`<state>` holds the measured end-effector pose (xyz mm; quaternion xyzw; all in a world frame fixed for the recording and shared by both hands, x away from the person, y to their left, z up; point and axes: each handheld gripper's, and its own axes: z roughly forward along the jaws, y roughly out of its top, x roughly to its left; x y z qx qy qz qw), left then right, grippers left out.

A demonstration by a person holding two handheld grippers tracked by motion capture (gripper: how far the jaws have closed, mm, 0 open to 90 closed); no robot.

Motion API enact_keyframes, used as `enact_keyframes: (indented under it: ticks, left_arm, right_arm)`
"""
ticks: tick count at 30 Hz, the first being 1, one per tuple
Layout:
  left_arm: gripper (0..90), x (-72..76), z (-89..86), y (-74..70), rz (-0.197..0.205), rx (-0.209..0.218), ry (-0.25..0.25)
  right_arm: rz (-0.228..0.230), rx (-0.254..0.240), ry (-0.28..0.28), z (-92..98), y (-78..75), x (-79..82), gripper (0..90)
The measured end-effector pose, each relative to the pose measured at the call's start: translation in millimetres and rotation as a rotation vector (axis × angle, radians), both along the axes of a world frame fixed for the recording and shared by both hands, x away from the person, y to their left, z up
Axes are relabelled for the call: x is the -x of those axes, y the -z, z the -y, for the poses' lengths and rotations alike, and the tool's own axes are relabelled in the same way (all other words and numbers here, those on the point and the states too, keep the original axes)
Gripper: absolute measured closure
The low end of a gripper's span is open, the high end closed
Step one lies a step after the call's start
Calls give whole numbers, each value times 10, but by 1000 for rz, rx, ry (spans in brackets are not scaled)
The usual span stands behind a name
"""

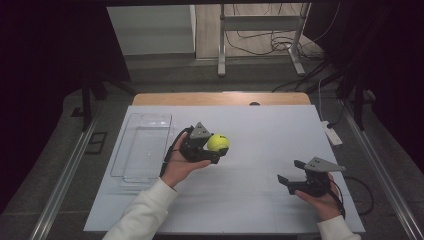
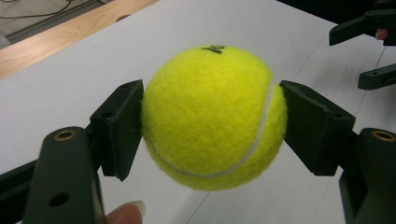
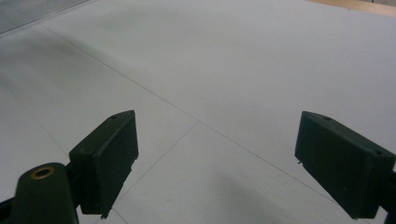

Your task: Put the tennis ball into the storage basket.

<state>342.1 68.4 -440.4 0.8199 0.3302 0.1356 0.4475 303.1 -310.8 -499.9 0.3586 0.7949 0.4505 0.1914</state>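
Two tools are working over a white table (image 1: 260,200), one of them carrying a ball.

Left tool (image 1: 218,150) is pinching the yellow tennis ball (image 1: 218,143) between its pads, one pressing on each side, and is holding it clear above the table, just right of the clear plastic tray (image 1: 131,172). Right tool (image 1: 291,175) is hovering well apart, near the right edge, with its jaws spread wide and nothing sitting between them.
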Motion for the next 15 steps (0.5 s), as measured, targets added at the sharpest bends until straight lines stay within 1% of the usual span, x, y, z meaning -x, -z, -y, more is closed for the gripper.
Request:
enact_keyframes:
  ticks: [6,15]
  left_arm:
    - [269,1,-13,-13,7,0,-3]
    - [270,7,-45,-50,17,12,-12]
  right_arm:
    - [-1,0,1,1,1,0,140]
    - [-1,1,1,2,1,-1,139]
